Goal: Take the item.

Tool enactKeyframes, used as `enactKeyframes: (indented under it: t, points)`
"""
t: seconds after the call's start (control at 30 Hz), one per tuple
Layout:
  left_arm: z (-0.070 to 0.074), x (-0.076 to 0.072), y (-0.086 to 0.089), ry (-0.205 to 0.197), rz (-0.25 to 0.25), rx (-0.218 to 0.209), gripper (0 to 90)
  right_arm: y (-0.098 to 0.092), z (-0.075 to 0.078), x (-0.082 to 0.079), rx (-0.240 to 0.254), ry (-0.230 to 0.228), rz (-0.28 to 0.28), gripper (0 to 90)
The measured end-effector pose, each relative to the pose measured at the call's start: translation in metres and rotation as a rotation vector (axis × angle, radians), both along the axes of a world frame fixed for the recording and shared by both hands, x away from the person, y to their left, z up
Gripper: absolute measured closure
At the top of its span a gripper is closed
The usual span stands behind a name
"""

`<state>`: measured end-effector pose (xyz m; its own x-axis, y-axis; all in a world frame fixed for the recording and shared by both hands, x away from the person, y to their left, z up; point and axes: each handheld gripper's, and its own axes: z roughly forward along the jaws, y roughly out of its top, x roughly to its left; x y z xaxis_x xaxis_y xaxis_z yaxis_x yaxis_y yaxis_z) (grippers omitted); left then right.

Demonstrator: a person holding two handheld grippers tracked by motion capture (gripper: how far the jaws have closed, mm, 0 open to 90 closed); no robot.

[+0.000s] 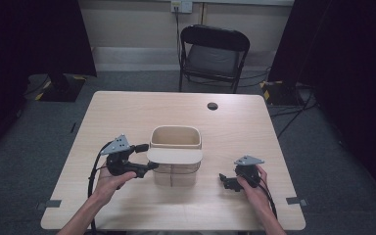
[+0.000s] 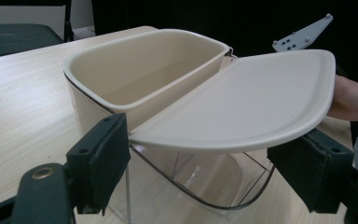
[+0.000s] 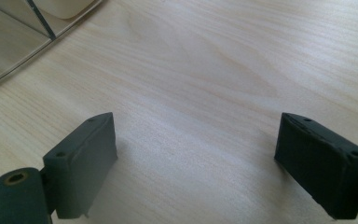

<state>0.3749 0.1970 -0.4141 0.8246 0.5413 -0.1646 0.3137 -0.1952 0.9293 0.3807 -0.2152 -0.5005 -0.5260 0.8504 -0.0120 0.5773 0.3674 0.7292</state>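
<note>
— What's on the table (image 1: 127, 112)?

— A clear bin (image 1: 175, 172) with a cream inner tub (image 1: 175, 137) seated in its top, near the middle of the light wooden surface. A cream lid (image 1: 174, 156) sits across the near half of the bin, leaving the far half of the tub open.

— And the left gripper (image 1: 149, 156)?

— It sits just at the lid's left edge. In the left gripper view its jaws stand wide apart, one on each side of the lid (image 2: 242, 109), whose near edge lies between them. Whether either pad touches the lid, I can't say from this angle.

— The right one?

— The right gripper (image 1: 225, 180) rests low near the table's front right, well apart from the bin, held in the person's right hand (image 1: 252, 185). Its jaws are spread too, with bare wood between them; a corner of the bin (image 3: 14, 42) shows at the upper left of the right gripper view.

— Anything beyond the table?

— A black folding chair (image 1: 213, 54) at the far side.
</note>
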Motion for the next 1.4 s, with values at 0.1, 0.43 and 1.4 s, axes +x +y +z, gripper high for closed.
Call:
enactKeyframes:
  t: [0.1,0.43,1.4]
  points:
    - [0.0006,0.0015,0.0005,0.000,-0.002,0.005,20.3,0.0000,0.0000,0.0000,0.000,0.000,0.000,11.8]
    - [0.0001,0.0058,0.0019,0.016,-0.004,-0.008,21.4,0.0000,0.0000,0.0000,0.000,0.000,0.000,11.8]
    - [0.0062,0.0060,0.0008,0.002,-0.002,-0.043,26.0,0.0001,0.0000,0.0000,0.000,0.000,0.000,11.8]
